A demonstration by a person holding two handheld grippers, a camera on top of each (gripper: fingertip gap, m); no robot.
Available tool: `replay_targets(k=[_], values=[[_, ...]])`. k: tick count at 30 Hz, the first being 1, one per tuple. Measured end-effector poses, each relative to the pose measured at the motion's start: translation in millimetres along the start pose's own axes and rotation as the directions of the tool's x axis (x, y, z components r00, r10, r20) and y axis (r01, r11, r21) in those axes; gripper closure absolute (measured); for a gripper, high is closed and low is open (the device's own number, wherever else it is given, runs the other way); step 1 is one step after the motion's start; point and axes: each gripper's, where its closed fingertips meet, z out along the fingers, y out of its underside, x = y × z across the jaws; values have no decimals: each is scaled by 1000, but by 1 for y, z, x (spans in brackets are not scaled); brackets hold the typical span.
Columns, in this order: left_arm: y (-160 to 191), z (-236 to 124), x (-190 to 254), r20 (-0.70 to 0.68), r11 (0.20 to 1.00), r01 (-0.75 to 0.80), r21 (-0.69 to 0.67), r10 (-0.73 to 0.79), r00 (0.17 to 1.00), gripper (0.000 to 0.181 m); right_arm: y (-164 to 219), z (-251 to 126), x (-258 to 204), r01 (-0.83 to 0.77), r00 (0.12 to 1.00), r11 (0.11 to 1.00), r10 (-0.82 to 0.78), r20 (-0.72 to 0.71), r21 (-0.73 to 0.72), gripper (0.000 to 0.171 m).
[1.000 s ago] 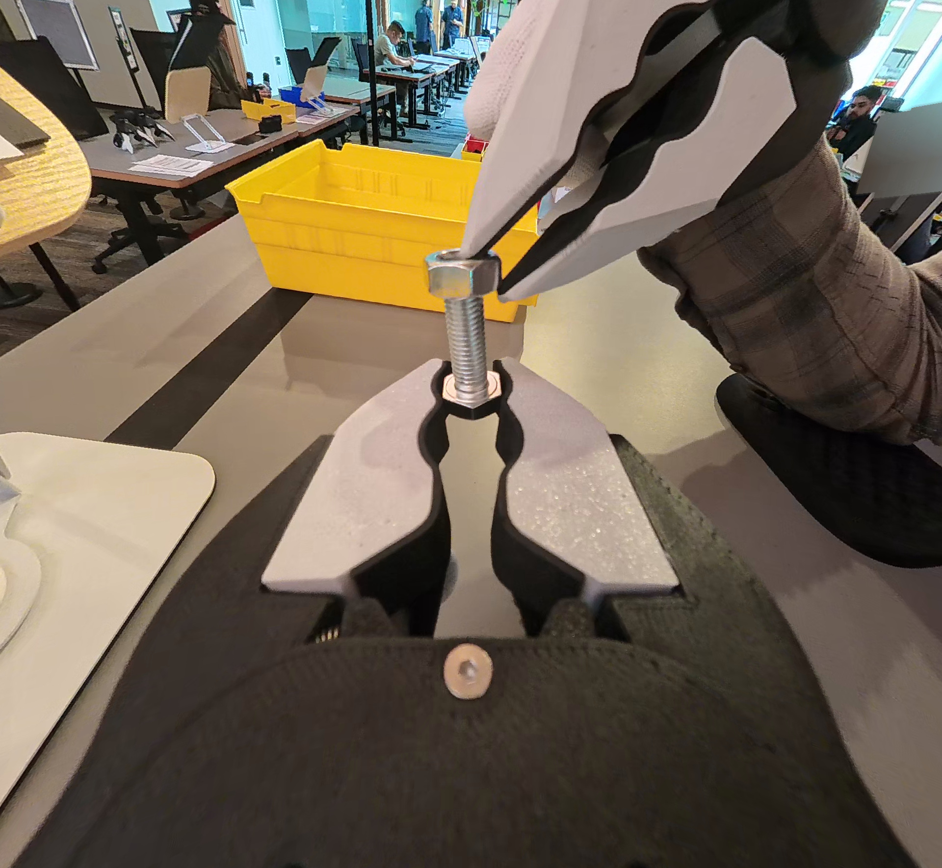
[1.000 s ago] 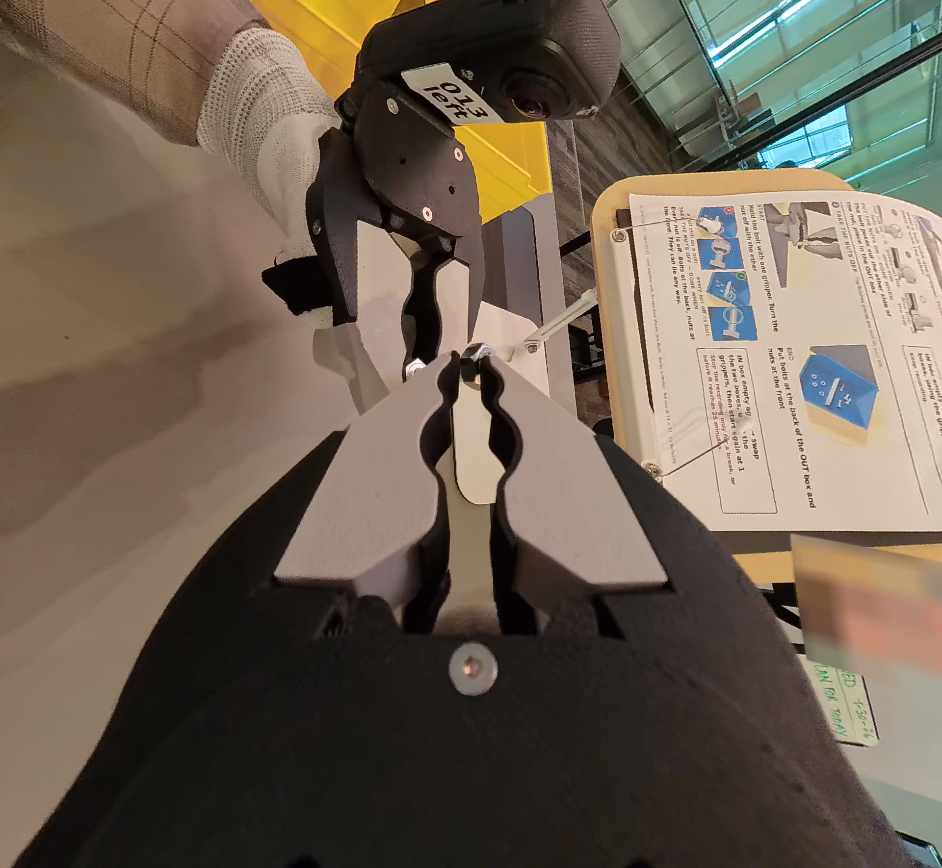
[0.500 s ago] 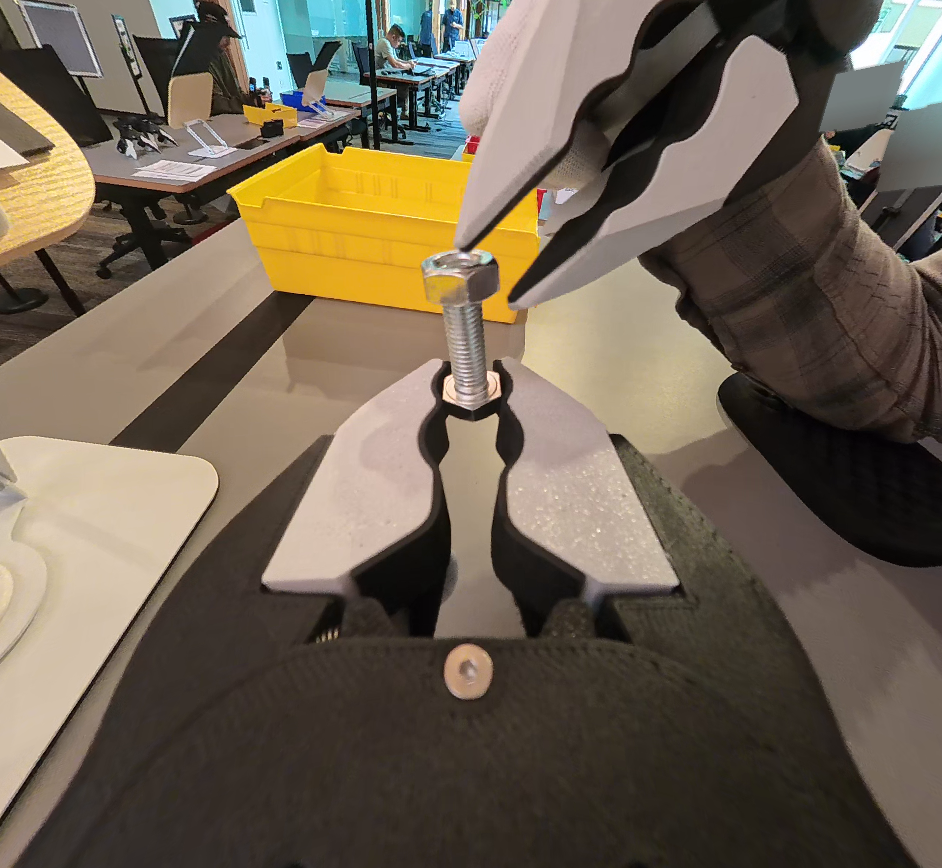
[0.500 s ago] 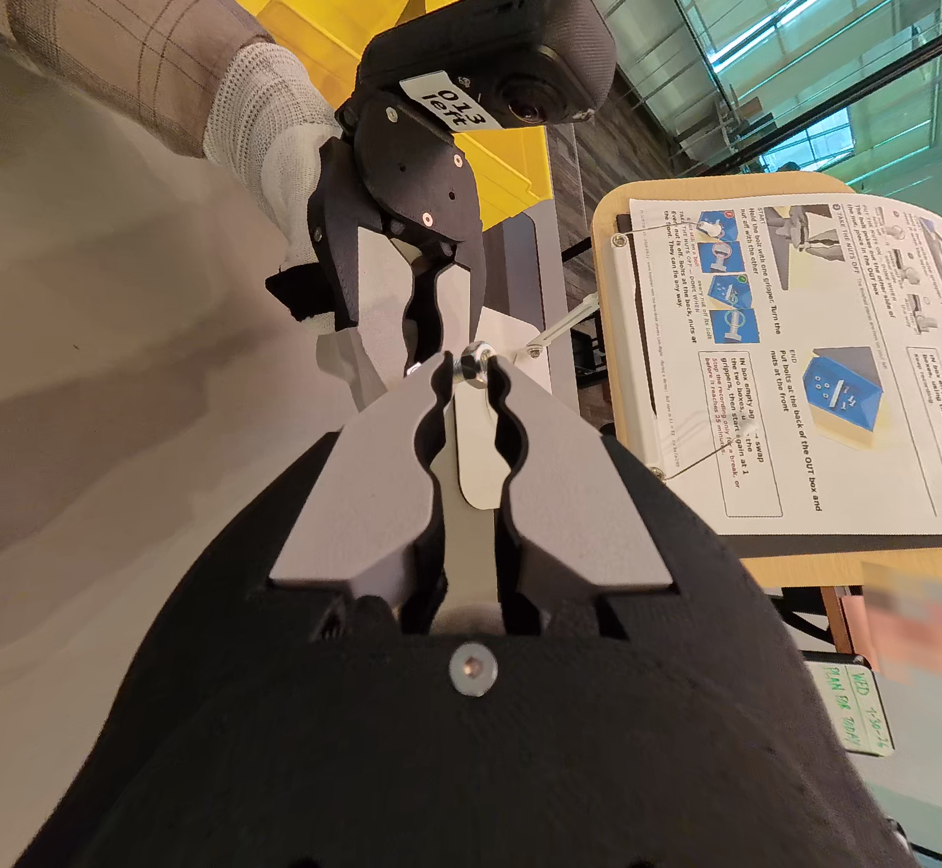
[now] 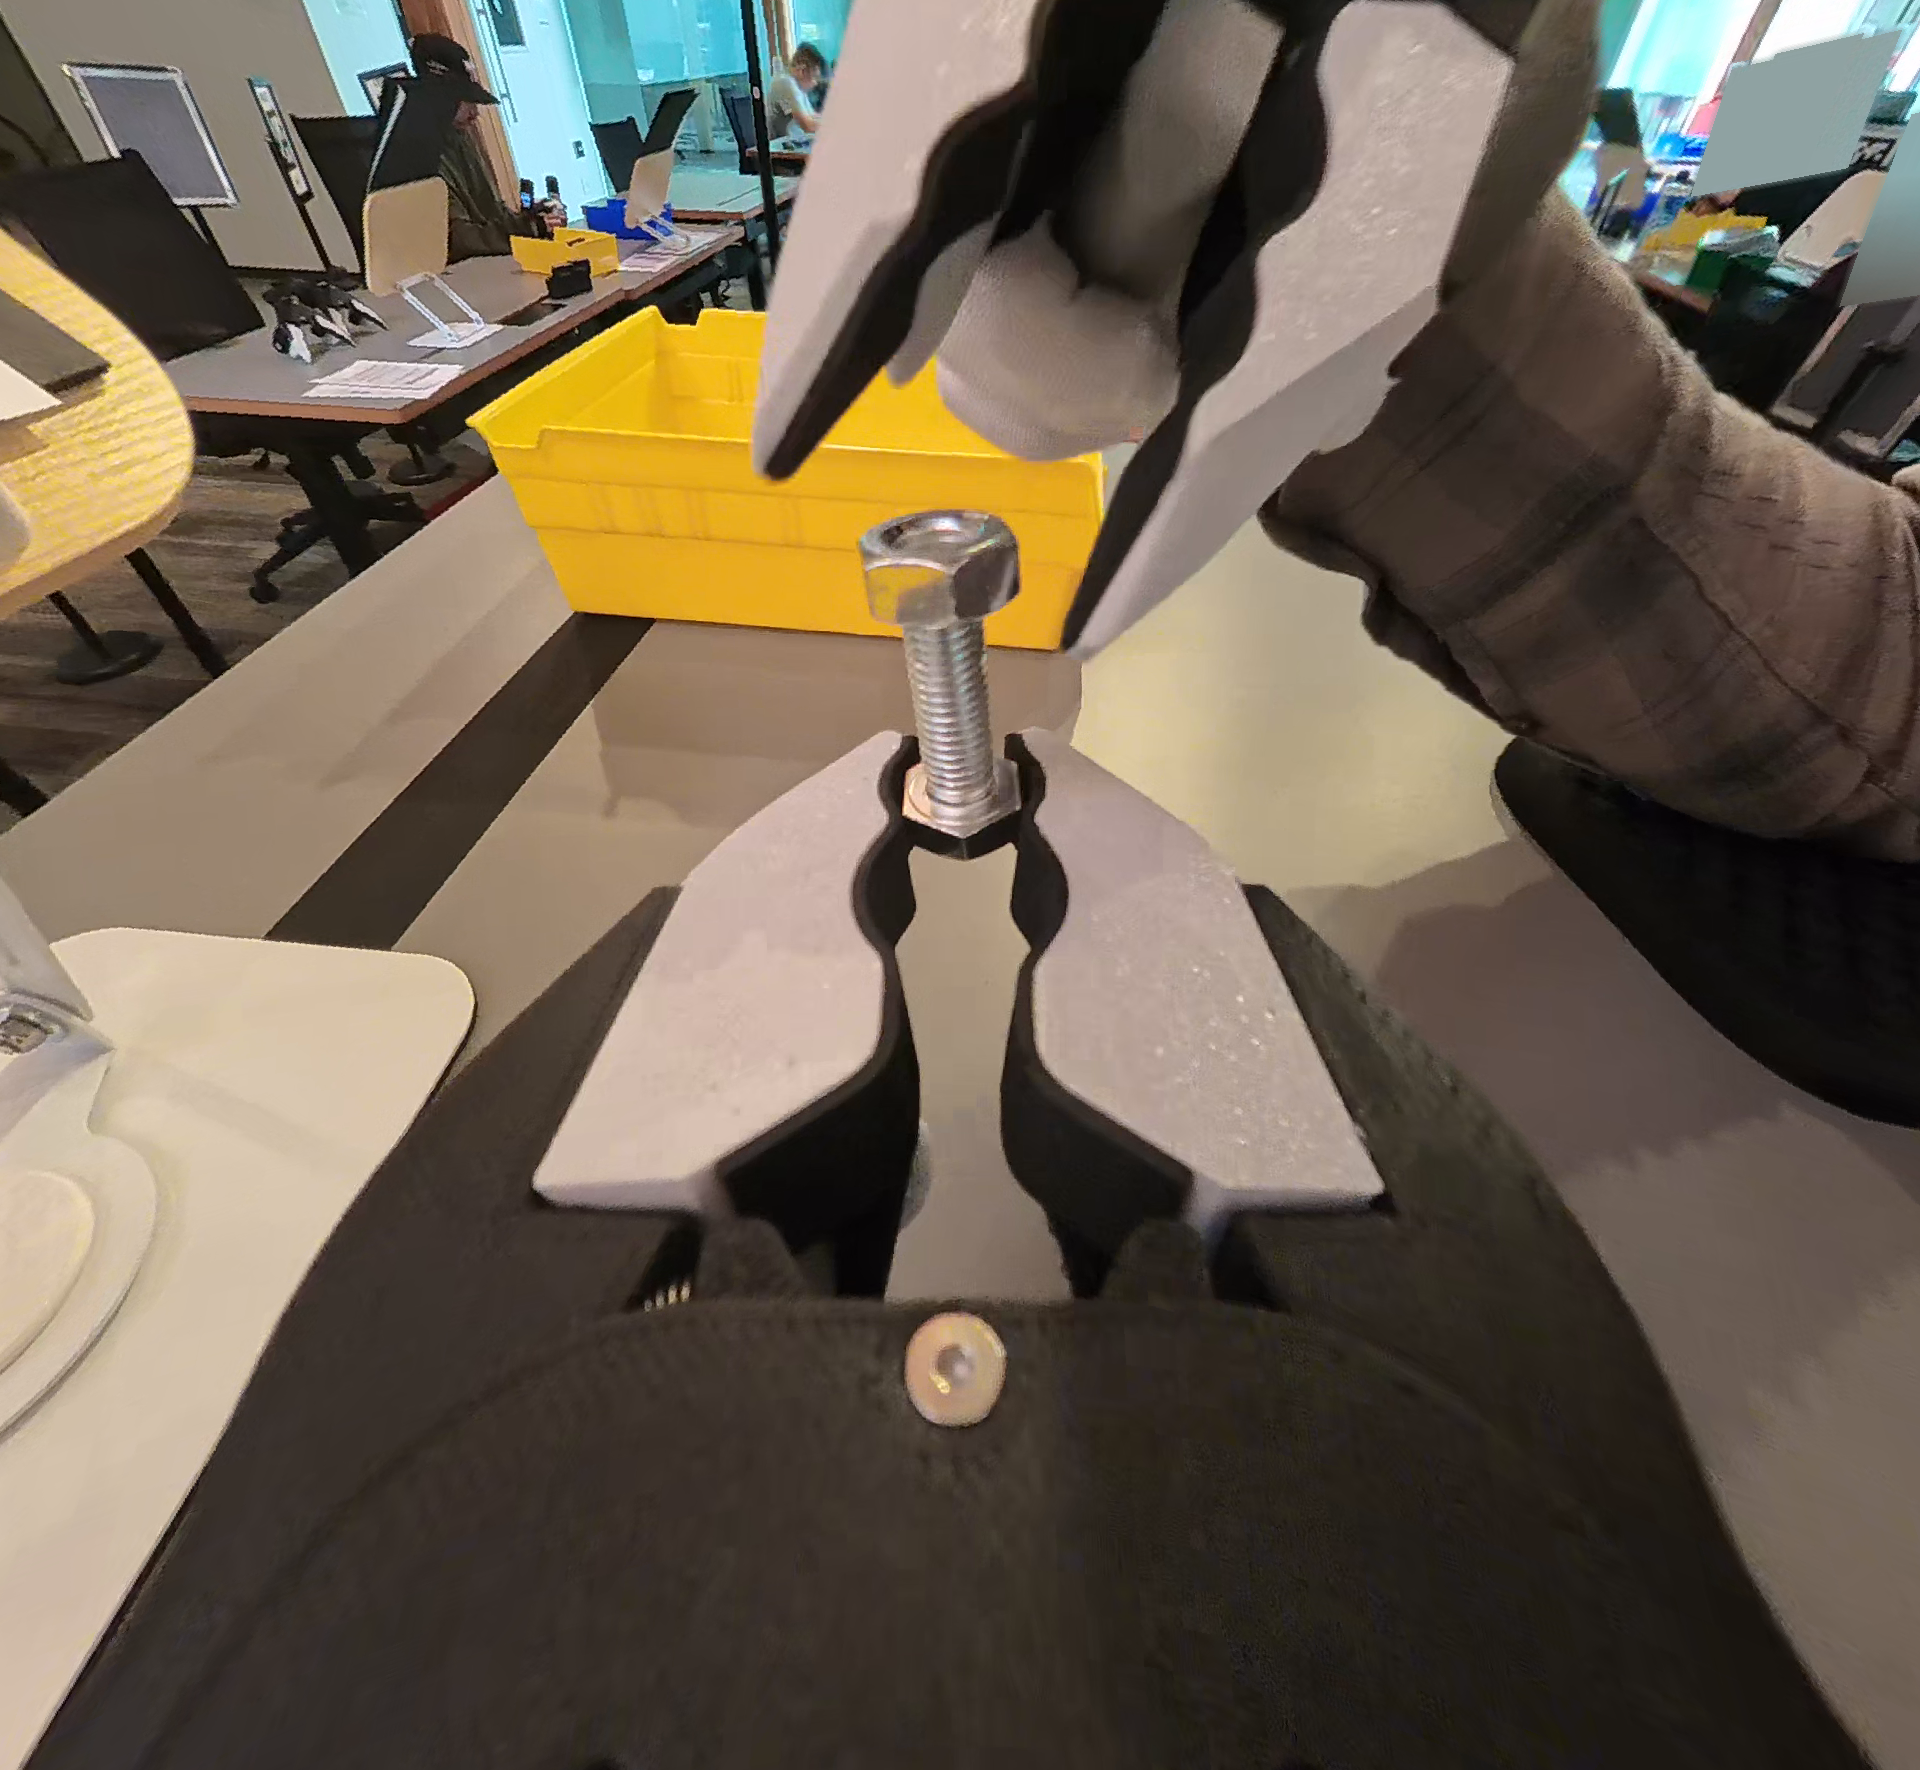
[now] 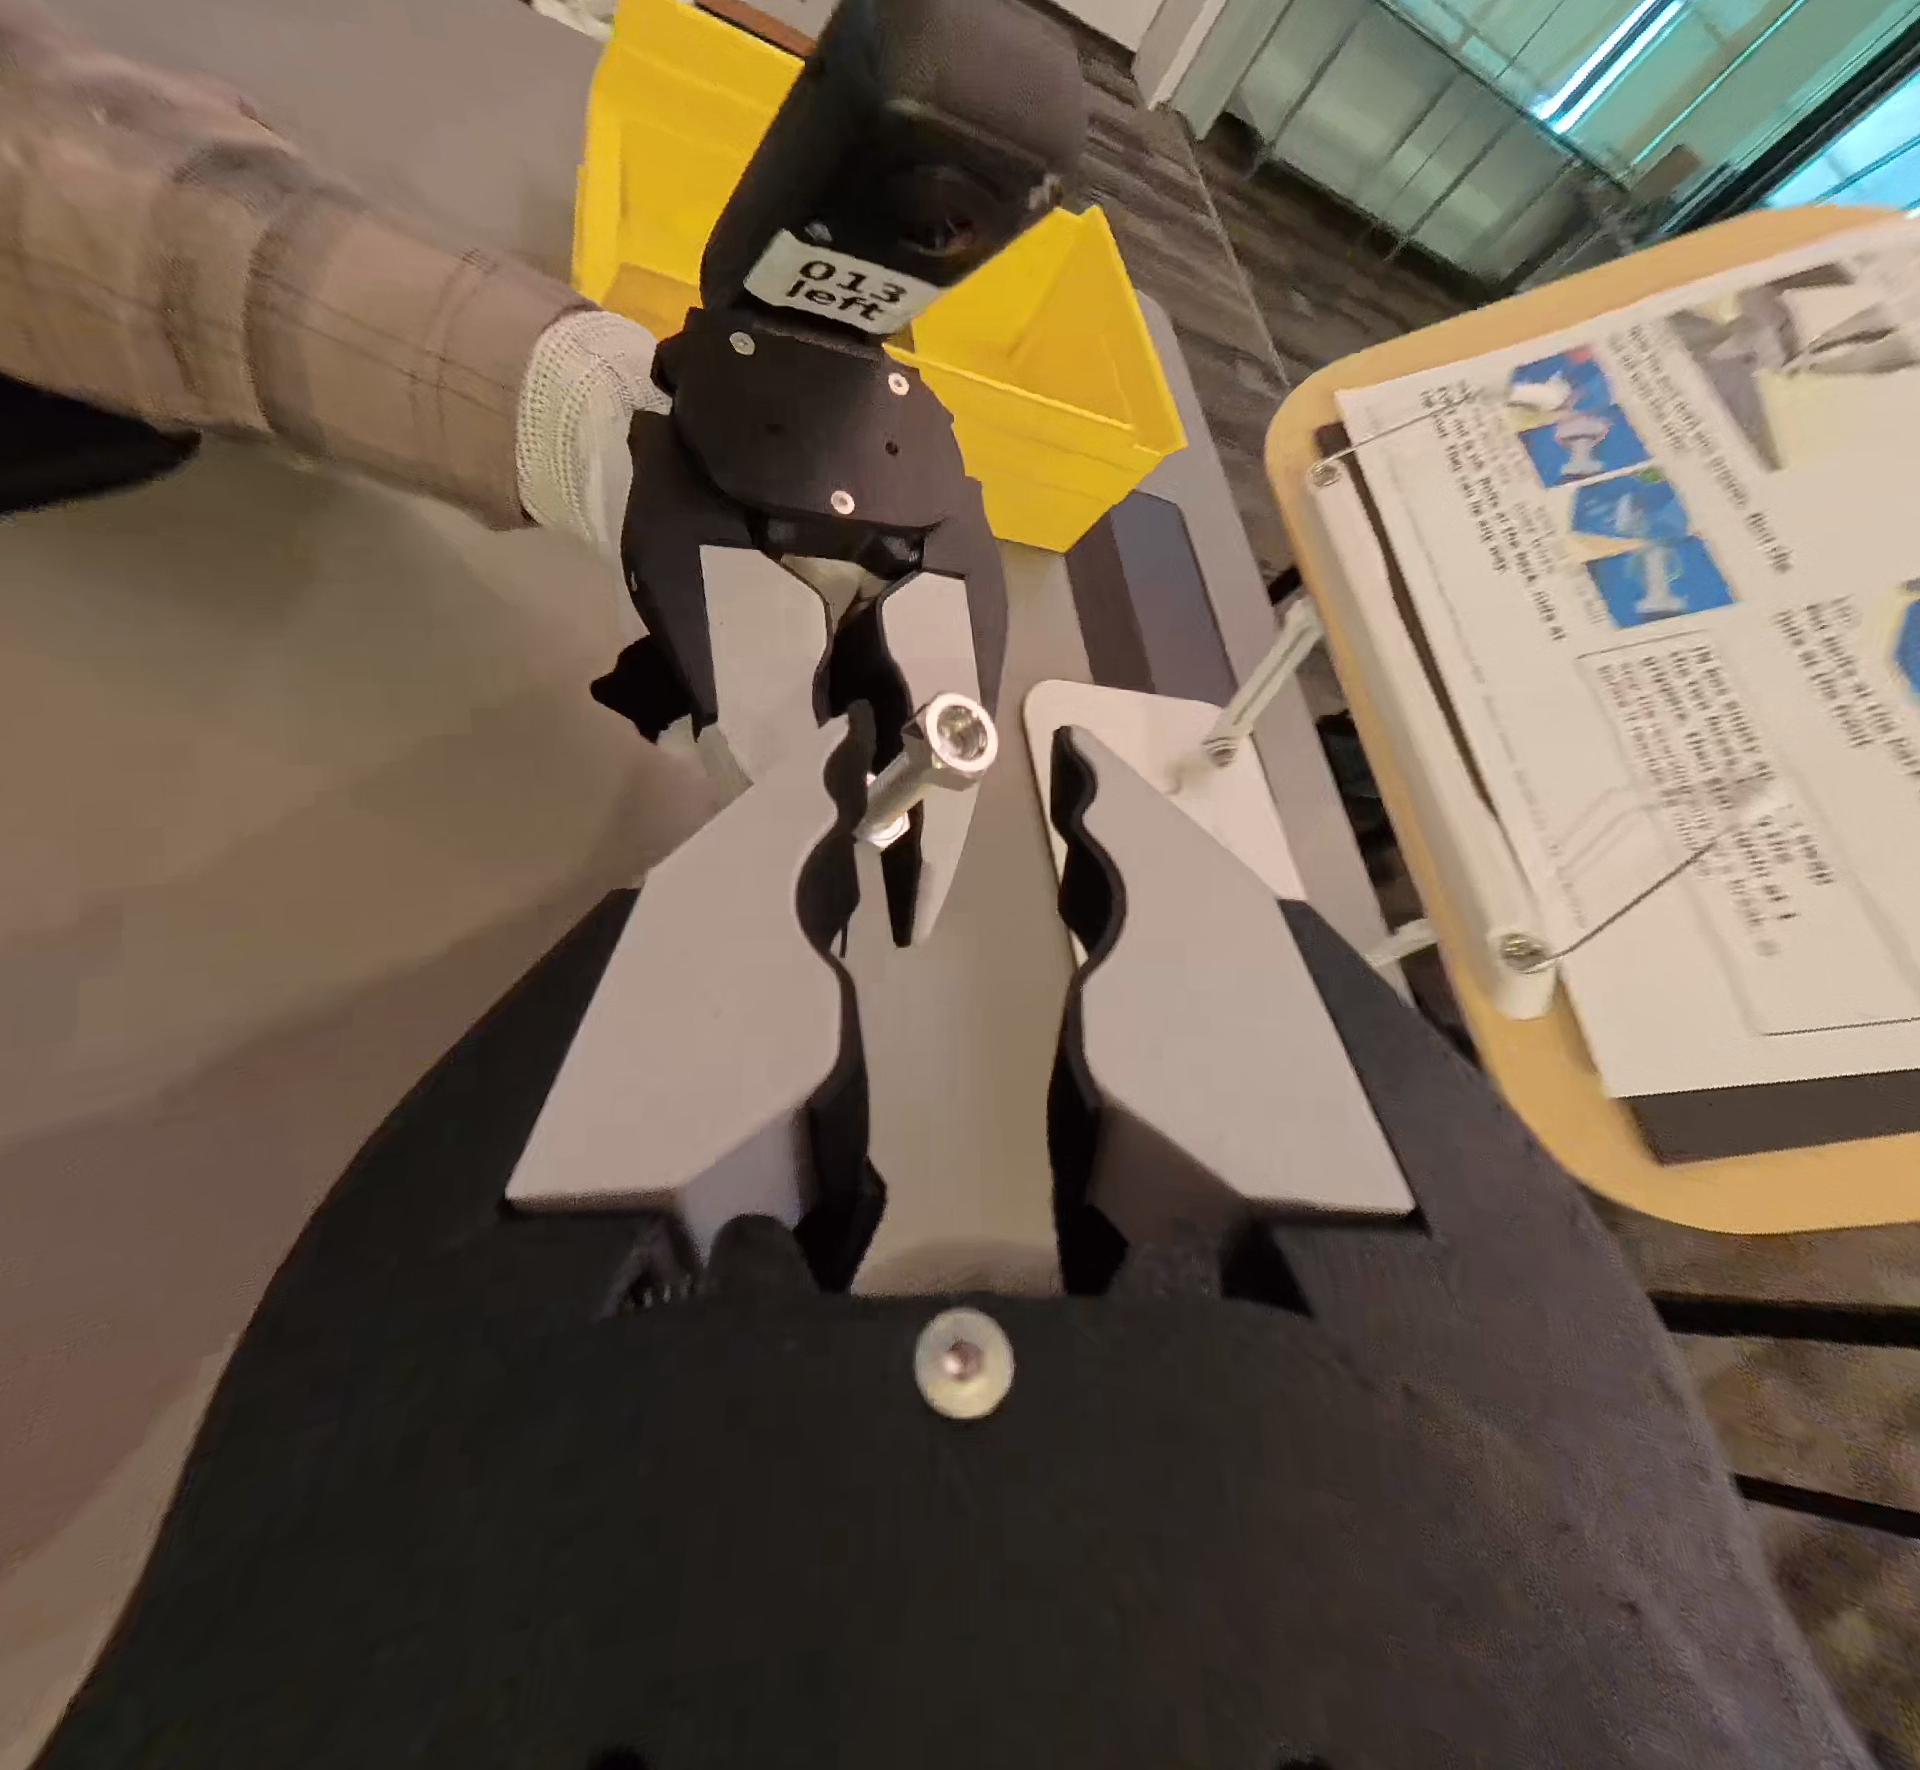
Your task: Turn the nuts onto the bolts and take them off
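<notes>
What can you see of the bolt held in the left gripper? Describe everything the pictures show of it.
The bolt is shiny, silver-looking metal with a threaded shank. It stands upright, hexagonal head down, clamped at that head between the tips of the left gripper. A matching hex nut sits on its upper end. The right gripper hangs open above, its fingers either side of the nut, touching neither. A yellow bin stands behind.
</notes>
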Motion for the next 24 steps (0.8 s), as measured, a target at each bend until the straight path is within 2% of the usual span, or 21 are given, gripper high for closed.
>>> replay_targets(k=[6, 24], values=[[-2, 0, 2, -3, 1000, -12, 3, 12, 1000, 166, -11, 0, -2, -133, 988, 978, 118, 101, 161, 146], [-4, -1, 5, -1, 999, -36, 8, 36, 999, 166, -8, 3, -5, -225, 964, 947, 182, 194, 230, 154]])
